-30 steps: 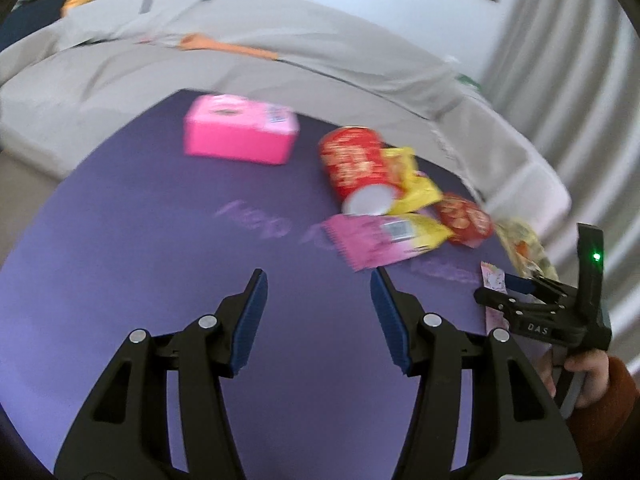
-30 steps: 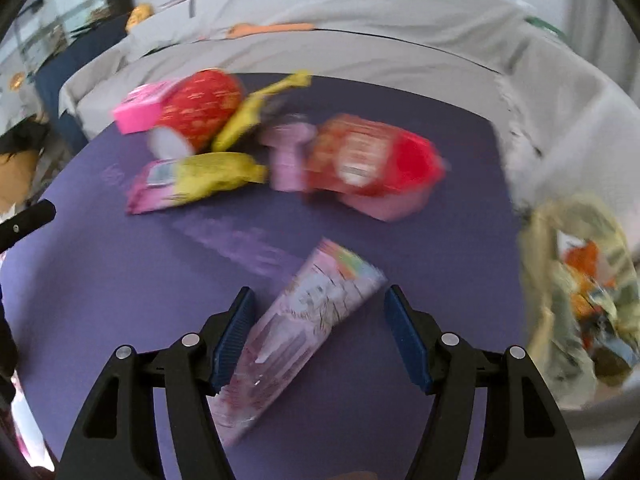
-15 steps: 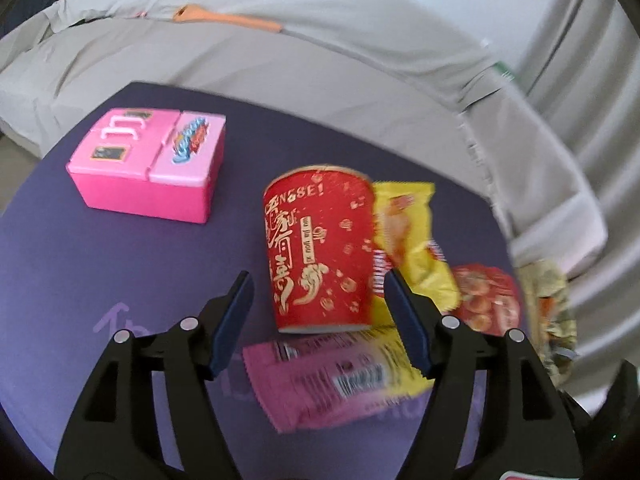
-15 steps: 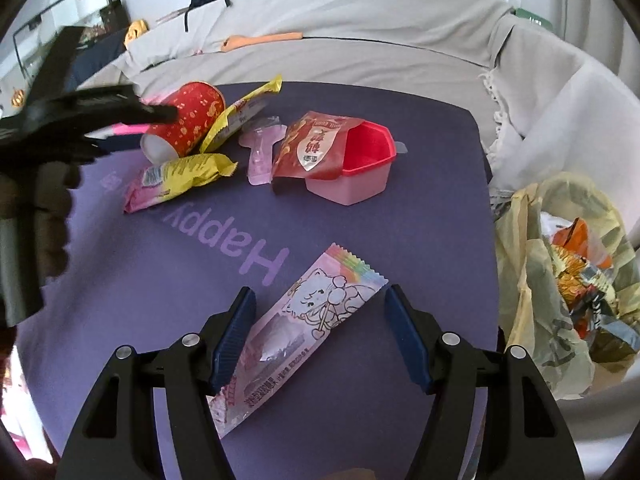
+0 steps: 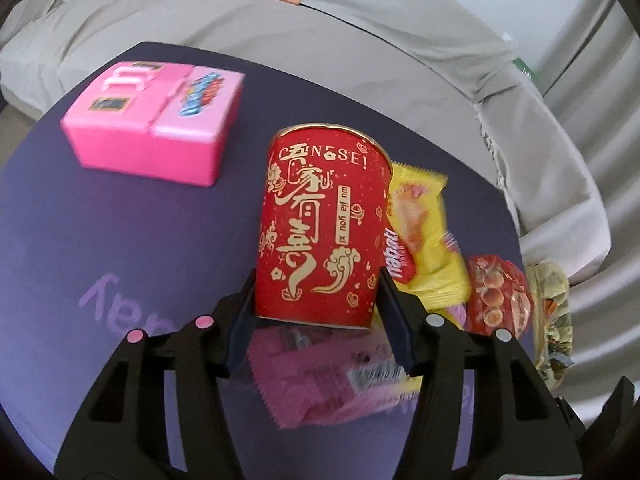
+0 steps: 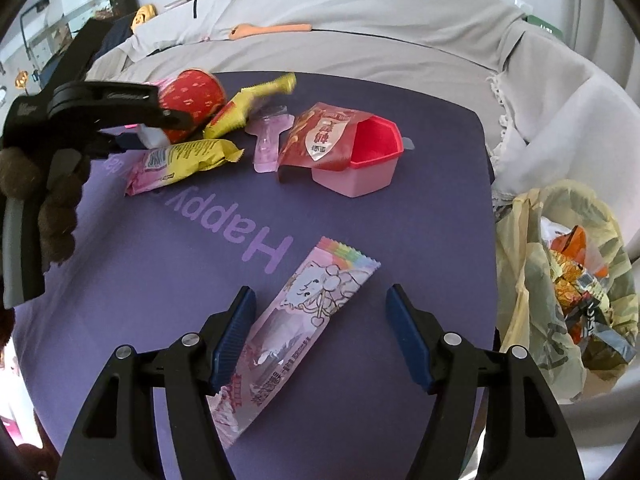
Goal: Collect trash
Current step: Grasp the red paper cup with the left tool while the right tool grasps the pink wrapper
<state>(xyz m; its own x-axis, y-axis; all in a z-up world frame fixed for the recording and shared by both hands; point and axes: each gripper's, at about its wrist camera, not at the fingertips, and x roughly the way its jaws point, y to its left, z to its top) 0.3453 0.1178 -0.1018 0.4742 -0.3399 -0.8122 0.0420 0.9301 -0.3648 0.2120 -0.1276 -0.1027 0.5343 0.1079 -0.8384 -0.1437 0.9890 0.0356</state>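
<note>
Red paper cup [image 5: 324,224] sits gripped in your closing left tool [image 5: 316,316]; right tool [image 6: 320,340] gapes empty over the pink wrapper [image 6: 292,320]; most trash remains on the desk [image 6: 432,216].

Cup [image 5: 324,232] lies between box [image 5: 156,120] and wrapper [image 5: 424,232], on table [image 5: 120,240].

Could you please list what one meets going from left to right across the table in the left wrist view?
Pink box → red paper cup, between the left tool's pads → yellow snack packet → red snack packet → trash bag at the table's right edge.
</note>
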